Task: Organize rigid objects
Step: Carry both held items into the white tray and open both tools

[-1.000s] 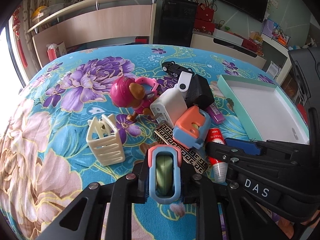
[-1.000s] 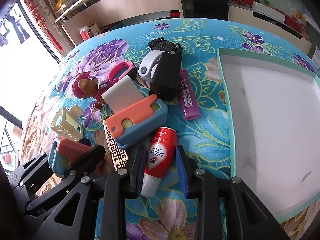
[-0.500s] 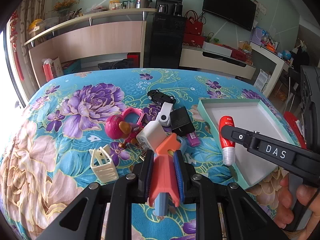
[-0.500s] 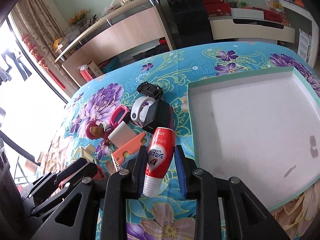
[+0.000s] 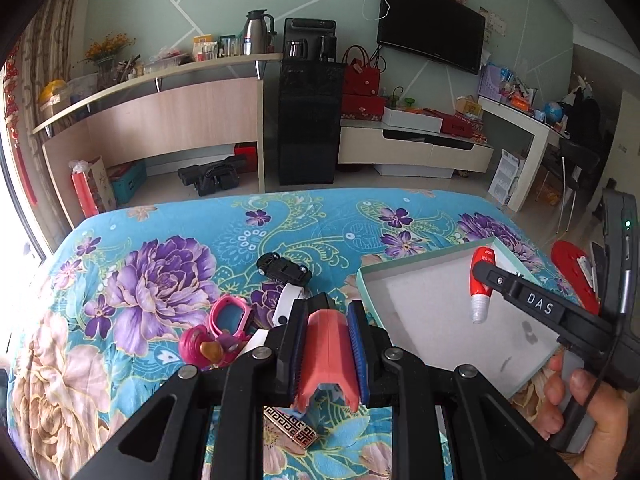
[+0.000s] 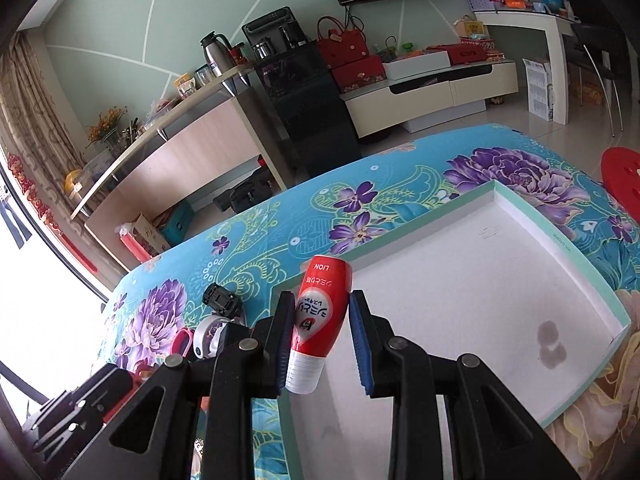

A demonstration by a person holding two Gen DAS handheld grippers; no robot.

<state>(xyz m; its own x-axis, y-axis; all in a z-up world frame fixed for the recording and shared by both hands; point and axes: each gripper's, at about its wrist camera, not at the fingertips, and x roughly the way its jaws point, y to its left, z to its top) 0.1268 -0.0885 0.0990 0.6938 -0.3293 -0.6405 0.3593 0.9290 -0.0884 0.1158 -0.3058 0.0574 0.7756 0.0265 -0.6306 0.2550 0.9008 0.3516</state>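
My left gripper (image 5: 326,350) is shut on a coral and blue folding toy (image 5: 326,356), lifted above the pile on the flowered cloth. My right gripper (image 6: 322,338) is shut on a red tube with a white cap (image 6: 318,320), cap toward the camera, held over the near left corner of the white tray with a mint rim (image 6: 576,252). In the left wrist view the same red tube (image 5: 482,284) hangs over the tray (image 5: 368,280), with a hand (image 5: 592,404) on the right gripper's handle. The tray holds nothing.
On the cloth lie a black toy car (image 5: 284,268), a pink watch (image 5: 232,316), a pink figure (image 5: 200,348), a white band (image 5: 286,304) and a patterned bar (image 5: 292,426). A red stool (image 6: 622,176) stands beyond the table's right edge.
Both grippers rose from the pile with their objects. The right one carried the red tube rightward over the tray. The left view now shows more of the room.
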